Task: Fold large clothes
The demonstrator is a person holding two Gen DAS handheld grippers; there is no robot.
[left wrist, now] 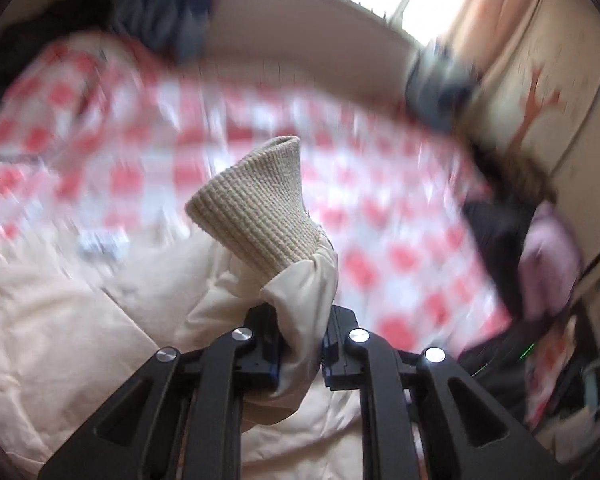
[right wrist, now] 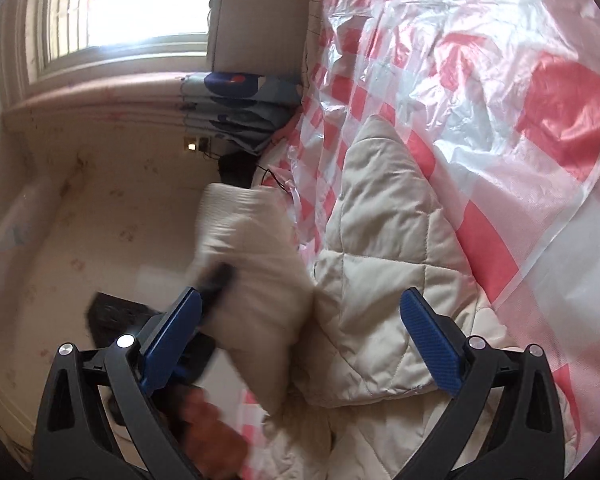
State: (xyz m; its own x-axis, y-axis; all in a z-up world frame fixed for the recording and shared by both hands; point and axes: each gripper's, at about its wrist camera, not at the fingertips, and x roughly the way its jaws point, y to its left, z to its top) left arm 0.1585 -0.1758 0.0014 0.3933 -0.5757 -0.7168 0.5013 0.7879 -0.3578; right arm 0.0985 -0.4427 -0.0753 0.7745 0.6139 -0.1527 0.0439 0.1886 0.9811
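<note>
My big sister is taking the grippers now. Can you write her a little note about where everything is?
Left gripper: shut on the sleeve of the cream quilted jacket, just below its ribbed cuff, lifted.
Right gripper: open, holding nothing, above the jacket body.
The jacket lies crumpled on the red-and-white checked plastic sheet.
Done: one sleeve picked up.
Left: fold the sleeve across, then fold the body, probably.
</note>
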